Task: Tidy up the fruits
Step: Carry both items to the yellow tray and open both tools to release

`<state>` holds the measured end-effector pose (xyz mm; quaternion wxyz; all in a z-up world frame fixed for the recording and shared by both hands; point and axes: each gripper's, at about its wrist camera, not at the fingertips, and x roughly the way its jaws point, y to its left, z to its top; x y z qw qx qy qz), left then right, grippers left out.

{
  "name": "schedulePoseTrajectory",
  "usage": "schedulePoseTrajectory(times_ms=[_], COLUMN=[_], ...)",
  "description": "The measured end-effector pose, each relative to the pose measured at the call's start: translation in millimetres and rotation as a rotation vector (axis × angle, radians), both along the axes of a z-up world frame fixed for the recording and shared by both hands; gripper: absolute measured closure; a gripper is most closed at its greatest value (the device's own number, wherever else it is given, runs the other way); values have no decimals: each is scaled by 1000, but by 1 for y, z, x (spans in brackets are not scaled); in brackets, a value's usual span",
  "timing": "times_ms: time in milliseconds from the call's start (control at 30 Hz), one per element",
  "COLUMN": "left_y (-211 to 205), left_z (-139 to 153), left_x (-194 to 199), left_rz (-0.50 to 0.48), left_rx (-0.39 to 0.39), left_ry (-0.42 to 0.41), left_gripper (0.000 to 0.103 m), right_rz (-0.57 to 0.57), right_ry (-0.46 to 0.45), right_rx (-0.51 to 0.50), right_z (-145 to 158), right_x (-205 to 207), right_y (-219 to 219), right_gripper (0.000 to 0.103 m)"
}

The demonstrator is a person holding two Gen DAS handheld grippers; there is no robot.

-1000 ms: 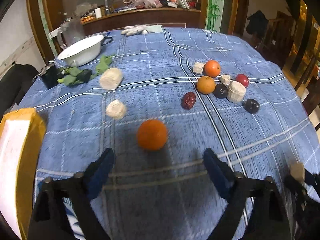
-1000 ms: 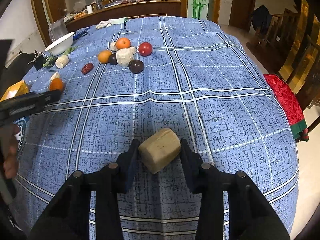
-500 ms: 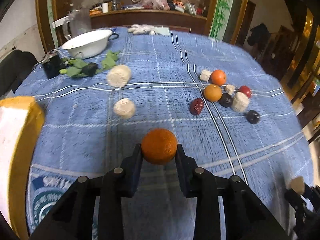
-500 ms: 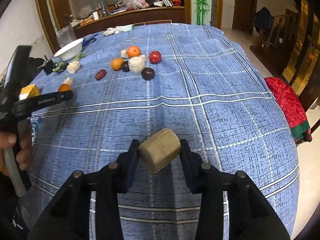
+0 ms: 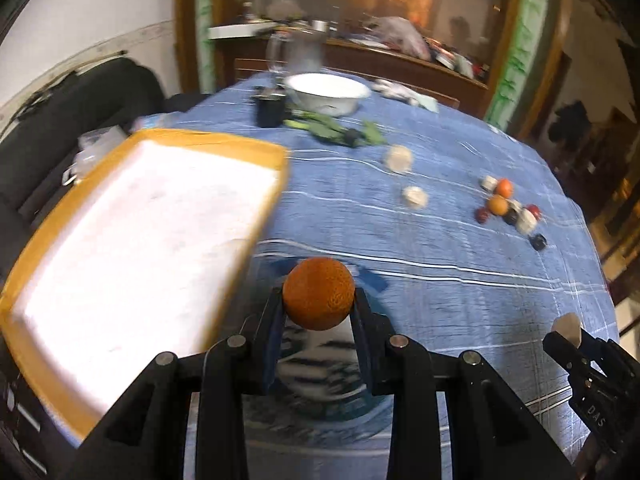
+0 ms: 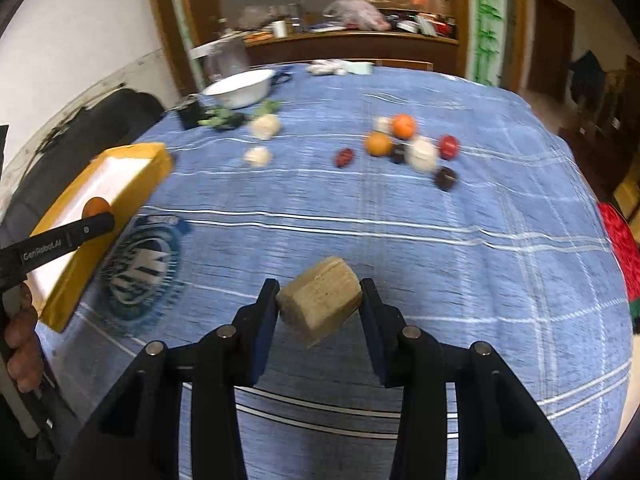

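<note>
Gripping, left: the left gripper (image 5: 319, 300) is clenched on an orange (image 5: 319, 299), lower centre of its own view, just right of the yellow-rimmed tray (image 5: 256, 148).
Gripping, right: the right gripper (image 6: 319, 300) pinches a tan block (image 6: 320, 300) above the cloth.
Only in the right view: a hand (image 6: 20, 332) at the left edge, and the orange in front of the tray's white inside.
Only in the left view: the tray's whole white floor.
Surface: blue checked tablecloth (image 6: 460, 248); a fruit cluster (image 6: 412, 148) upper right of centre; a white bowl (image 6: 240, 86) upper left.
Room: wooden counter (image 6: 352, 46) behind, blurred.
</note>
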<state>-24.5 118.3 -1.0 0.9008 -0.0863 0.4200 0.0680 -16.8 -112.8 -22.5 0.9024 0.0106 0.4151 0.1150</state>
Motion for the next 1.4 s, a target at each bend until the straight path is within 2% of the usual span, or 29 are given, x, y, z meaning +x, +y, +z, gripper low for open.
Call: schedulePoseTrajectory(times_ms=[233,433,567,700,933,1200,1233,1267,1300,1333,1400], left_y=[75,122,142,152,173,177,176,176,176,176,175], left_z=[14,4,-8,-16,-27,-33,-33,-32,-31,-28,-22], left_x=[-32,-34,-32,-29,-33,-33,-32,-33,-35,-38,-43], left_rz=[202,329,368,390,430,455,458,464,471,479,497], left_rx=[27,54,52,54,49,85,89,94,93,92,96], left_ry=[-15,16,49,75,109,144,150,155,155,142,119], left_gripper=[71,71,71,71,71,69,66,51,45,40,39], right_rz=[177,319,379,403,403,423,421,420,418,413,397], right_ry=[-40,-62,-68,-55,28,61,54,45,40,32,14], right_rx=[21,75,83,67,26,-24,-33,-38,-39,-32,-1], right_z=[22,36,36,24,-9,-23,-23,-22,-21,-17,-5], right_x=[14,36,53,81,116,124,123,123,122,121,117], right_y=[82,162,210,252,287,304,305,305,304,300,286], right_gripper=[61,61,60,60,60,58,53,44,39,36,36])
